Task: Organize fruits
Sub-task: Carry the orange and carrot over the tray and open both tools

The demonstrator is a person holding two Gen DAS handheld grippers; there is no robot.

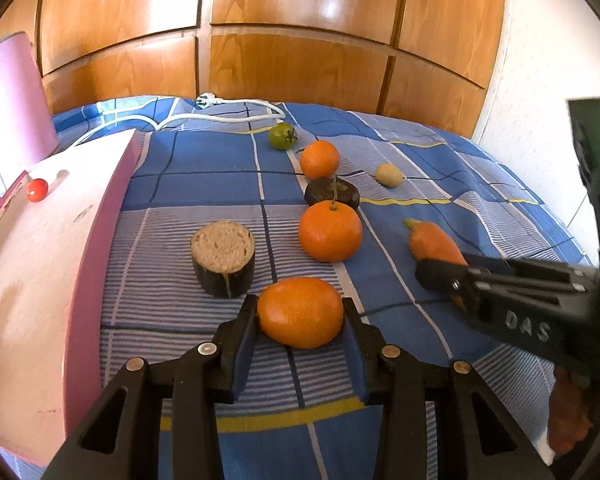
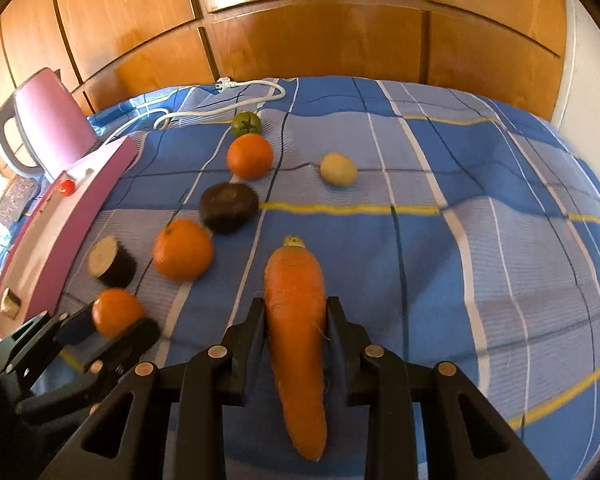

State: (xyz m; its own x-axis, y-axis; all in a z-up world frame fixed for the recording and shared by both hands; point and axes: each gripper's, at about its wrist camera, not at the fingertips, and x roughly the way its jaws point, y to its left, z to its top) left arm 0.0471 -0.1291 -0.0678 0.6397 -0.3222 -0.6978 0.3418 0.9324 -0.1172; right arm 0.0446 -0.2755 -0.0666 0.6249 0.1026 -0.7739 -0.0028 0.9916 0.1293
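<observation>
Left wrist view shows my left gripper [image 1: 301, 312] clamped on an orange [image 1: 300, 312], both pads pressed to its sides, low over the blue checked bedspread [image 1: 204, 172]. Right wrist view has my right gripper [image 2: 296, 320] closed on a carrot [image 2: 296, 320], leafy end pointing away from me. Two more oranges [image 1: 330, 230], a green tomato [image 1: 283, 135], a potato [image 1: 389, 175] and two dark-skinned cut pieces [image 1: 223, 258] lie on the bedspread beside a pink box [image 1: 40, 248].

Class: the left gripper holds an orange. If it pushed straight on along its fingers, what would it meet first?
Probably the stemmed orange just beyond the held orange between the left gripper fingers. The cut aubergine piece sits off to the left. Depth is hard to judge.
</observation>
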